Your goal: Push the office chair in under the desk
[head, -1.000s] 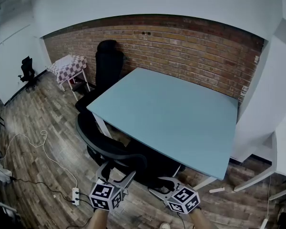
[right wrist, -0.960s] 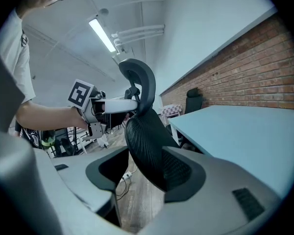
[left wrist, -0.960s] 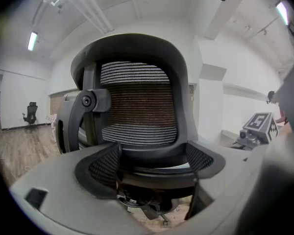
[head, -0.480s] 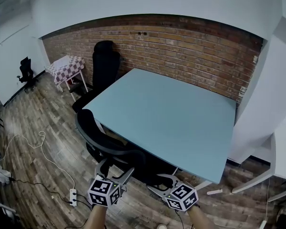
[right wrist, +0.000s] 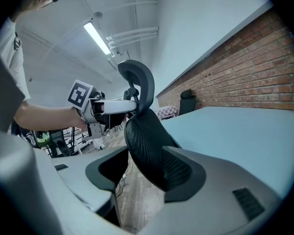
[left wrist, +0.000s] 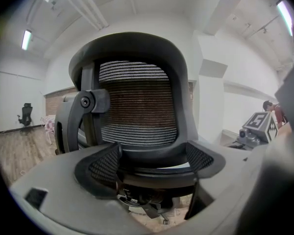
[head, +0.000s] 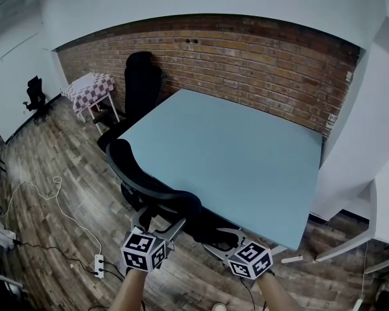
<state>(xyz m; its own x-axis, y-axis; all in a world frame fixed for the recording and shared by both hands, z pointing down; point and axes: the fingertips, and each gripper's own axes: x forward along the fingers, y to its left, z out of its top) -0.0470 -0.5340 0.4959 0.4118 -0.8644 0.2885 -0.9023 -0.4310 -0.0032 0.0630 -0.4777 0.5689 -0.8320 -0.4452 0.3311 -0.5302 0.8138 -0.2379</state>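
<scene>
Black, mesh-backed office chair [head: 157,196] at the near left edge of the pale blue, rectangular desk [head: 246,154]. Its seat is partly beneath the desk top. The curved backrest and headrest stand clear of the desk edge, on the person's side.

The left gripper [left wrist: 152,163] sits behind the backrest, on the side away from the desk. Its jaws stand wide apart, with the backrest's rim lying across the gap between them, and they are not closed on it.

The right gripper [right wrist: 144,173] is further along the same desk edge. Its jaws are also wide apart. The side edge of the mesh backrest reaches in between them and lies against one jaw, unclamped.

A red brick wall [head: 259,57] runs along the far side of the desk. A second black, high-backed chair [head: 142,83] stands at the desk's far left corner, and a small chequered side table [head: 91,89] is beyond it. A grey-brown plank floor [head: 52,173] lies left of the desk. A white power strip [head: 102,264] and its cable lie on the floor, well apart from the desk.
</scene>
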